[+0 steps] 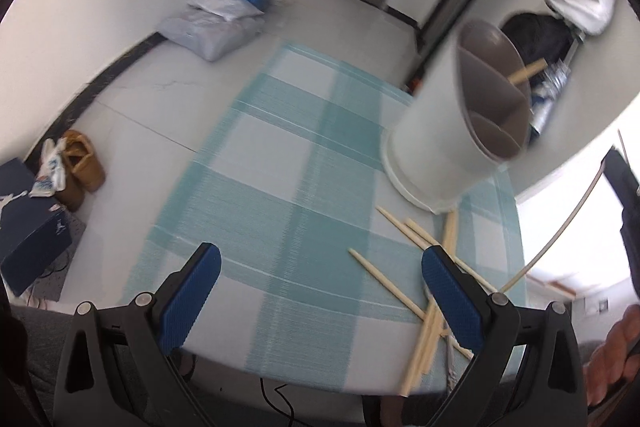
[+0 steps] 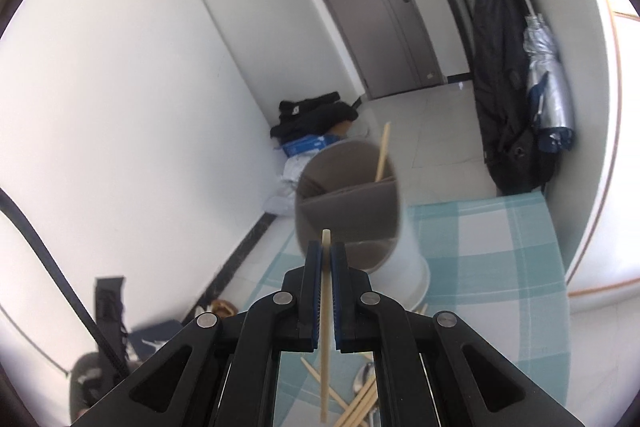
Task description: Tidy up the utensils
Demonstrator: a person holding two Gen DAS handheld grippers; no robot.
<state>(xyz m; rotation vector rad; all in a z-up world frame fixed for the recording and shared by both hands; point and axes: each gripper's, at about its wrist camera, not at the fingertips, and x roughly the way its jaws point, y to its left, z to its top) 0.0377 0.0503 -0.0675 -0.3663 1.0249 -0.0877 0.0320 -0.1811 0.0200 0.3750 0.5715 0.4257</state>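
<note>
Left tool: blue-padded fingers spread wide, nothing between them, hovering over the near edge of the tabletop, which is covered in a teal-and-white checked cloth.

Loose chopsticks: a crossed heap of pale wooden sticks at about 4 o'clock in the left wrist view, lying on the cloth partly behind the left tool's right-hand finger; several ends overhang the near tabletop edge. In the right wrist view the same heap shows at 6 o'clock beneath the tool, with what looks like a metal spoon among it.

Utensil holder: white cylinder with a grey divided interior, at 2 o'clock in the left wrist view, standing on the cloth just beyond the heap. One chopstick stands in a far compartment, leaning on the rim.

Right tool: fingers drawn narrow, clamped on a single chopstick that runs lengthwise between the pads, its tip protruding just past them. The tip sits in front of the holder's open mouth at centre; whether it has entered a compartment cannot be told.
</note>
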